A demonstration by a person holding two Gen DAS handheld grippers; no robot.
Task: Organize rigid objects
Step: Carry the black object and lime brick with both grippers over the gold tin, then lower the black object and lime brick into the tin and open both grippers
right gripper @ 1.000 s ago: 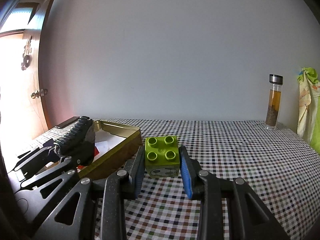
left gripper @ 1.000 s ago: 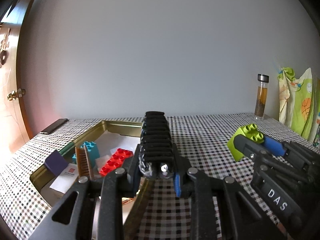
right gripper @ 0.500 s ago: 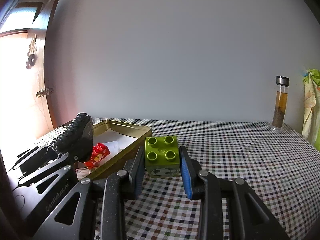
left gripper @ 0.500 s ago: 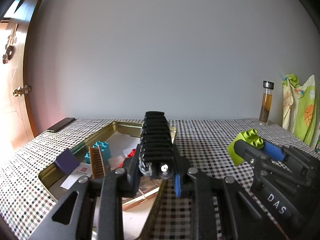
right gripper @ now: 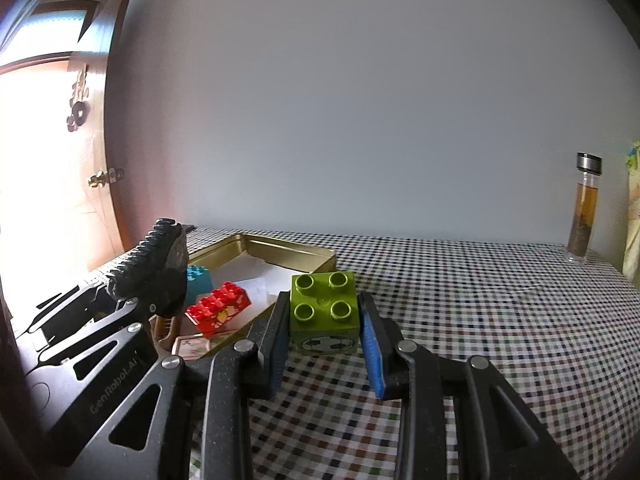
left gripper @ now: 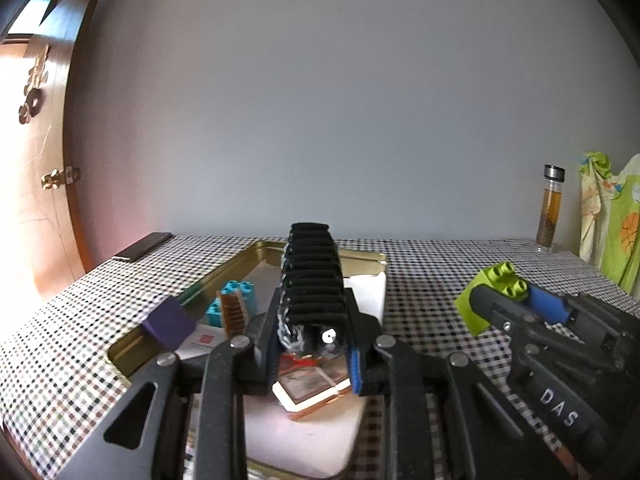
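My left gripper (left gripper: 314,312) is shut on a black ribbed object (left gripper: 314,268) that sticks forward and up from the jaws, and hangs over the near part of a gold tin (left gripper: 360,254). My right gripper (right gripper: 324,312) is shut on a lime green studded brick (right gripper: 324,300) with a football print, just right of the tin's (right gripper: 288,252) right wall. Inside the tin lie a red brick (right gripper: 218,312), a teal brick (left gripper: 240,290), a brown comb (left gripper: 234,312), a purple block (left gripper: 168,322), a framed card (left gripper: 310,390) and white paper.
Everything rests on a table with a checked cloth (right gripper: 480,320). A glass bottle of brown liquid (right gripper: 584,212) stands at the back right beside a patterned hanging cloth (left gripper: 612,224). A dark phone (left gripper: 142,246) lies at the back left, near a wooden door (left gripper: 36,200).
Both grippers have moved left with their loads. The left one now hangs over the tin's near end, and the green brick has come up beside the tin's right wall.
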